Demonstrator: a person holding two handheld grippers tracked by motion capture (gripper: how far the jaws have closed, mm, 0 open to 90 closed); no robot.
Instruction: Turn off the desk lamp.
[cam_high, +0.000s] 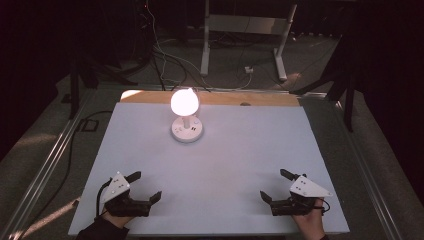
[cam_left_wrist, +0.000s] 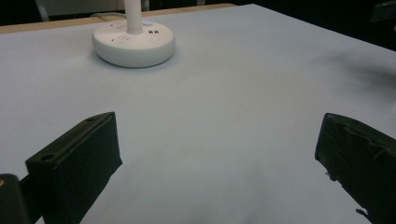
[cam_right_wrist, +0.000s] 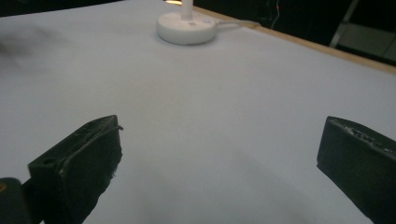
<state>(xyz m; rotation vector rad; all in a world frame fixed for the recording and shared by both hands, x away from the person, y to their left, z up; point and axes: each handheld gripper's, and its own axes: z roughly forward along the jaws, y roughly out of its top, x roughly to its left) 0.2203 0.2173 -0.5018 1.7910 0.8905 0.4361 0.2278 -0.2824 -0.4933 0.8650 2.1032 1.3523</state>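
I've got both tools low at the near edge of the worktop (cam_high: 210, 165), one at each corner. My left hand-held gripper (cam_high: 148, 187) has its jaws spread wide with nothing between them, and my right hand-held gripper (cam_high: 276, 186) is spread just as wide and just as empty. In each gripper view the two black jaws stand far apart over bare pale surface.

The thing to go for is the lamp (cam_high: 186, 117), lit, standing well away from me near the far edge, a little left of centre. Its bulb (cam_high: 184, 101) glows so hard in the high view that I can't read its outline. The round white base (cam_left_wrist: 133, 44) sits flat, with a thin stem (cam_left_wrist: 134, 16) rising from its middle and what look like small buttons or sockets on top. From the right gripper view, the base (cam_right_wrist: 186, 28) lies ahead and left, a cord (cam_right_wrist: 238, 23) trailing off toward the wooden edge.

As I judge it, the step in hand is the reach, and it's barely begun. To do it well, I'd lead with the left tool, since the lamp is nearer its side, and keep the jaws wide until they bracket the stem. I'd come in low, under the hot bulb. I'd mind the cord, too: a snag there could drag the base.
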